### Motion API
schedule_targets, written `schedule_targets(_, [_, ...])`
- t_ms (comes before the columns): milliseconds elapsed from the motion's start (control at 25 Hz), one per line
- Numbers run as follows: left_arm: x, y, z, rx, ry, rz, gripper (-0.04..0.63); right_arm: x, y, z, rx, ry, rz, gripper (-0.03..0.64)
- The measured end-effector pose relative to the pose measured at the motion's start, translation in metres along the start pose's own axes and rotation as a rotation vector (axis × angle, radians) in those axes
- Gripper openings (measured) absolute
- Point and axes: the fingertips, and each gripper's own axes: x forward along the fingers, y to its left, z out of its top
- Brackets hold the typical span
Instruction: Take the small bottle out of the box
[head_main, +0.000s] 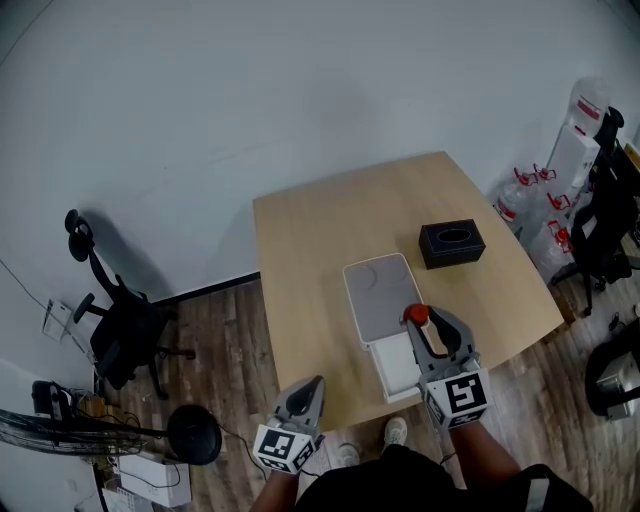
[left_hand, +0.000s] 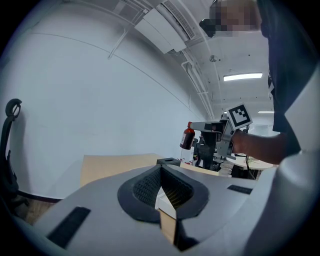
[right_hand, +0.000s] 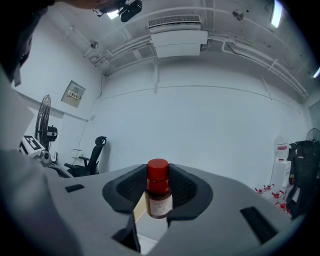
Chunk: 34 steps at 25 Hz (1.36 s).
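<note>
A small brown bottle (head_main: 416, 316) with a red cap hangs in the air above the near end of the white box (head_main: 377, 361), whose grey-topped lid (head_main: 380, 295) lies just behind it on the wooden table (head_main: 310, 250). My right gripper (head_main: 426, 323) is shut on the bottle (right_hand: 159, 196), which stands upright between the pads with its cap above them. In the left gripper view the bottle (left_hand: 187, 136) shows in the right gripper (left_hand: 209, 131) well above the tabletop. My left gripper (head_main: 307, 389) hovers at the table's near edge, shut and holding nothing (left_hand: 161, 172).
A black tissue box (head_main: 452, 243) sits on the table to the right of the lid. A black office chair (head_main: 120, 325) stands on the floor at the left. Water bottles and a rack (head_main: 560, 190) and another chair (head_main: 605, 230) crowd the right side.
</note>
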Motion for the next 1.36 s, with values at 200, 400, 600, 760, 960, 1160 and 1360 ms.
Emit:
schedule_targets(200, [0.002,-0.001,0.003,0.002,-0.006,-0.002,0.014,0.000,-0.001,-0.011,0.004,0.027,0.002,0.143])
schedule_targets(400, [0.005,0.000,0.001,-0.001,-0.002,-0.006,0.014,0.000,-0.002,-0.020,-0.030,0.063,-0.016,0.143])
schedule_targets(600, [0.008,-0.001,0.004,0.001,-0.010,-0.013,0.014,-0.001,-0.003,-0.018,-0.031,0.069,-0.020,0.143])
schedule_targets(760, [0.009,-0.001,0.004,0.001,-0.004,-0.014,0.014,-0.001,-0.006,-0.021,-0.029,0.063,-0.023,0.143])
schedule_targets(960, [0.008,-0.003,0.002,0.001,-0.002,-0.016,0.014,0.000,-0.003,-0.025,-0.033,0.068,-0.022,0.143])
schedule_targets(1160, [0.008,-0.006,0.002,0.000,-0.001,-0.019,0.014,-0.001,-0.002,-0.032,-0.026,0.090,-0.021,0.143])
schedule_targets(1360, [0.008,-0.006,0.002,-0.002,0.004,-0.011,0.014,0.002,-0.003,-0.036,-0.023,0.093,-0.015,0.143])
